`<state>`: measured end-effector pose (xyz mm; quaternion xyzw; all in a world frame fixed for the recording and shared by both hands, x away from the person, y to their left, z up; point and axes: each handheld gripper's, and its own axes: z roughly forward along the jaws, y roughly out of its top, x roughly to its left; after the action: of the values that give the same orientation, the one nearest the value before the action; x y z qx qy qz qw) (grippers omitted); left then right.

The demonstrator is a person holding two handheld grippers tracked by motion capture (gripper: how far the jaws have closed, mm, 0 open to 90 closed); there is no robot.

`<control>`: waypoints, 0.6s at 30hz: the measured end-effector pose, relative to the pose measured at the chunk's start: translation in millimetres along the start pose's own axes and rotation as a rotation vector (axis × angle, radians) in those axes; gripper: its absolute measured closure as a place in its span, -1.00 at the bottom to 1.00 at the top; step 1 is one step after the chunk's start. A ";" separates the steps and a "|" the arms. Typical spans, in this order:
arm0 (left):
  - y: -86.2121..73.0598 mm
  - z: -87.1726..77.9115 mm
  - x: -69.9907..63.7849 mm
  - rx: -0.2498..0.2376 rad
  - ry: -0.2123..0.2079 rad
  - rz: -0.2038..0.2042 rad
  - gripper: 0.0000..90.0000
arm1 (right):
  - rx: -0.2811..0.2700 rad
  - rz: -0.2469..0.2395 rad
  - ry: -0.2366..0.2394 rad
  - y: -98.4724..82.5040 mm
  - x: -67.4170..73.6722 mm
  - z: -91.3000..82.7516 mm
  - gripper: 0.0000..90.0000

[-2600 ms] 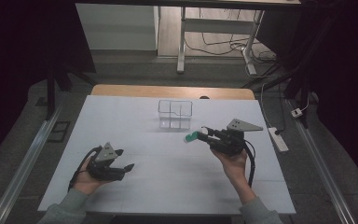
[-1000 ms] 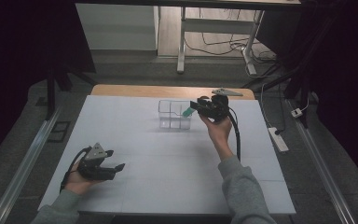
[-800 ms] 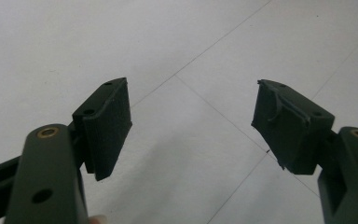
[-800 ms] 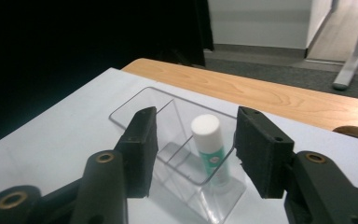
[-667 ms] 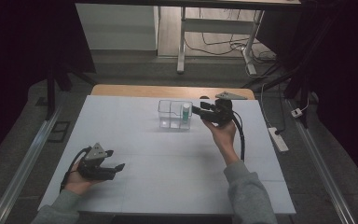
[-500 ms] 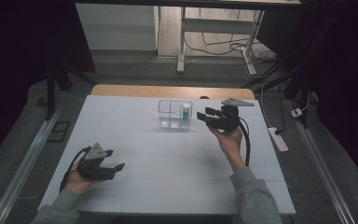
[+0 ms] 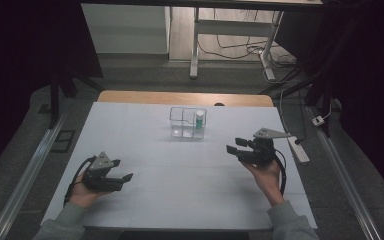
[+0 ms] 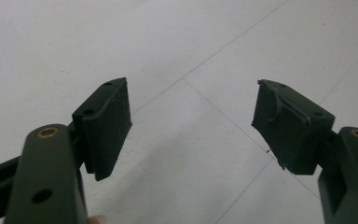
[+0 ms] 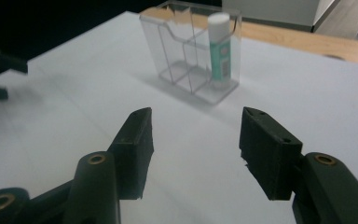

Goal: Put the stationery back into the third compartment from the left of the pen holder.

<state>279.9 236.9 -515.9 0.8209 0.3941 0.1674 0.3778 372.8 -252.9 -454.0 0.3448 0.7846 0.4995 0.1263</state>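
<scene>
Both grippers are empty: the right gripper [image 7: 234, 148], center right in the high view, has just been opening its jaws with nothing between them, while the left gripper [image 7: 124, 178], lower left, holds its jaws apart over bare table [image 7: 145, 125]. The glue stick [image 7: 199, 120] stands upright in the right-hand compartment of the clear organizer [image 7: 181, 121], upper center. Placement looks done, nothing else visible to load.

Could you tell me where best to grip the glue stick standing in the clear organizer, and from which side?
Probably by its white cap, from straight above. The glue stick stands upright in one compartment of the clear organizer, whose walls enclose the green body; the cap end, level with the rim, seems the one reachable part. The right tongs, open with nothing between them, are nearer.
</scene>
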 end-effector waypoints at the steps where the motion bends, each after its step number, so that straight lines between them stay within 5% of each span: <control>1: 0.2 0.1 0.2 -0.001 0.000 -0.003 -0.39 | 0.007 -0.008 0.001 -6.2 0.8 -4.9 -0.04; 10: 2.1 1.0 -1.5 -0.002 0.001 -0.003 -0.39 | 0.061 -0.037 0.002 -41.2 0.7 -29.0 -0.13; 18: 2.7 1.0 -1.7 -0.001 -0.003 -0.003 -0.39 | 0.064 -0.041 0.003 -49.4 -2.5 -32.9 -0.16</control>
<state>280.8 234.0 -514.5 0.8203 0.3949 0.1657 0.3790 336.3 -290.4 -481.9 0.3318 0.8074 0.4718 0.1244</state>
